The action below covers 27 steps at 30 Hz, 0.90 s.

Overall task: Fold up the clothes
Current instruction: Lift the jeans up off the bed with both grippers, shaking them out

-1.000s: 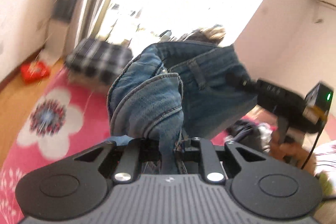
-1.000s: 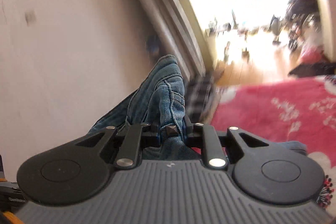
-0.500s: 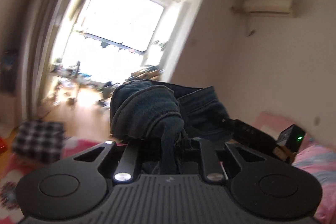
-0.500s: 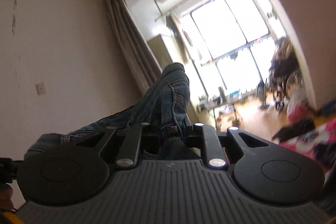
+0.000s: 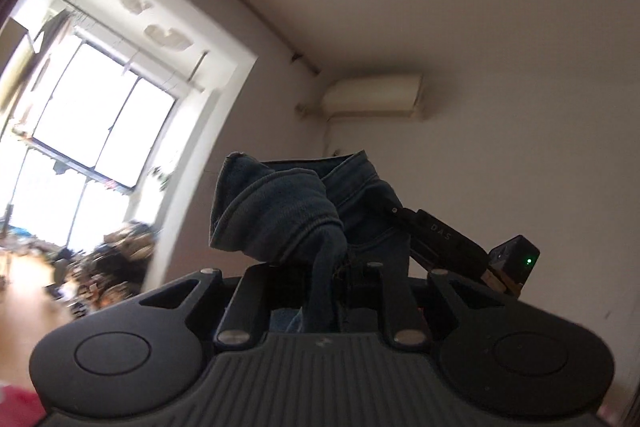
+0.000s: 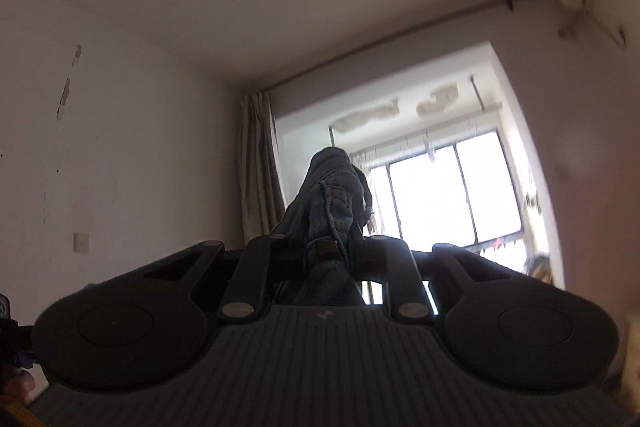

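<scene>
1. While both hands are up high, each claw has a pinch of the jeans point(image 5: 280, 211), which hang in the air between them instead of lying on anything.
2. The left gripper point(image 5: 332, 279) is nearly closed on a bunched fold of denim; the cloth runs down between its jaws.
3. The right gripper point(image 6: 330, 255) is likewise nearly closed, clamped on a thick seamed edge, with what looks like a brown leather patch at the jaws.
4. From the left camera the right gripper shows to the right, biting the waistband next to the bunched fold, a green light point(image 5: 529, 261) lit on its rear box.
5. Both cameras tilt up at the ceiling, so where the legs dangle below I cannot tell.
6. Risk: the left pinch takes a rumpled wad, not a flat edge. I think a shake or a quick drop could pull layers out of it, and the jeans would swing from one claw.
7. Risk: the two grips sit close together, so the waistband is not stretched. Laid down like this, I expect it to land creased or twisted.
8. Risk: with the surface out of view, lowering blind could drape the legs crooked.
9. Writing: small letters on the right gripper's body read roughly "DAS"; nothing else is legible. The air conditioner point(image 5: 374, 97) on the far wall shows no readable brand.
</scene>
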Motion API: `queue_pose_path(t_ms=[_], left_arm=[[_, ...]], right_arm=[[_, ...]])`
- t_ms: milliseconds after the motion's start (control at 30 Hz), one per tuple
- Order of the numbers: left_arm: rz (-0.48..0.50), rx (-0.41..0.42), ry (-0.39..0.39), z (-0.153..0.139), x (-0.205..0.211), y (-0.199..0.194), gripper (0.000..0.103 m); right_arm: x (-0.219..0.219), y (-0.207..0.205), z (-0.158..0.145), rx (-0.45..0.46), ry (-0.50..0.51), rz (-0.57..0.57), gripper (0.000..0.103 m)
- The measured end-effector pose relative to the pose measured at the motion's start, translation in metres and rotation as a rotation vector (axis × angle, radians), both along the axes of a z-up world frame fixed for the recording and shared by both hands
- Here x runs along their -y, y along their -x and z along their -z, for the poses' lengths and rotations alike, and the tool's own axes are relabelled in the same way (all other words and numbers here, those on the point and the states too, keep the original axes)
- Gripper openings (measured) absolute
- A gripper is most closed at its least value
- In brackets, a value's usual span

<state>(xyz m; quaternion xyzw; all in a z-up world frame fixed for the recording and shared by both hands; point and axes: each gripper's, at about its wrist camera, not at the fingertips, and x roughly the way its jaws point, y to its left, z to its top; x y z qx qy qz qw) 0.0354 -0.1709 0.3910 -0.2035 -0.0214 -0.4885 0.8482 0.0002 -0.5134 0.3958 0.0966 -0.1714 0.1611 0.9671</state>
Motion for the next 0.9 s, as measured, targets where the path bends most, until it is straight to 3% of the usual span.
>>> queue_pose_path(t_ms=[100, 200, 300, 400, 533, 633, 733, 900], left_arm=[[0.016, 0.029, 0.039, -0.029, 0.009, 0.003, 0.017], [0.013, 0.064, 0.054, -0.040, 0.008, 0.001, 0.018], [-0.016, 0.061, 0.043, -0.029, 0.000, -0.008, 0.018], [-0.072, 0.020, -0.005, 0.000, -0.004, -0.018, 0.018], [-0.191, -0.104, -0.099, 0.071, -0.026, -0.032, 0.018], [-0.278, -0.228, -0.159, 0.143, -0.059, -0.044, 0.018], [-0.404, -0.341, -0.226, 0.215, -0.096, -0.047, 0.018], [-0.594, -0.611, -0.267, 0.331, -0.160, -0.055, 0.018]], right_arm=[[0.010, 0.011, -0.055, 0.068, 0.041, 0.045, 0.015], [0.015, 0.017, -0.093, 0.111, 0.070, 0.066, 0.015], [0.013, 0.008, -0.098, 0.108, 0.088, 0.069, 0.015], [0.007, -0.013, -0.074, 0.063, 0.111, 0.064, 0.015], [-0.013, -0.057, 0.002, -0.054, 0.135, 0.010, 0.015], [-0.038, -0.098, 0.074, -0.162, 0.139, -0.058, 0.015], [-0.078, -0.137, 0.155, -0.280, 0.131, -0.140, 0.015], [-0.171, -0.202, 0.307, -0.537, 0.095, -0.282, 0.015]])
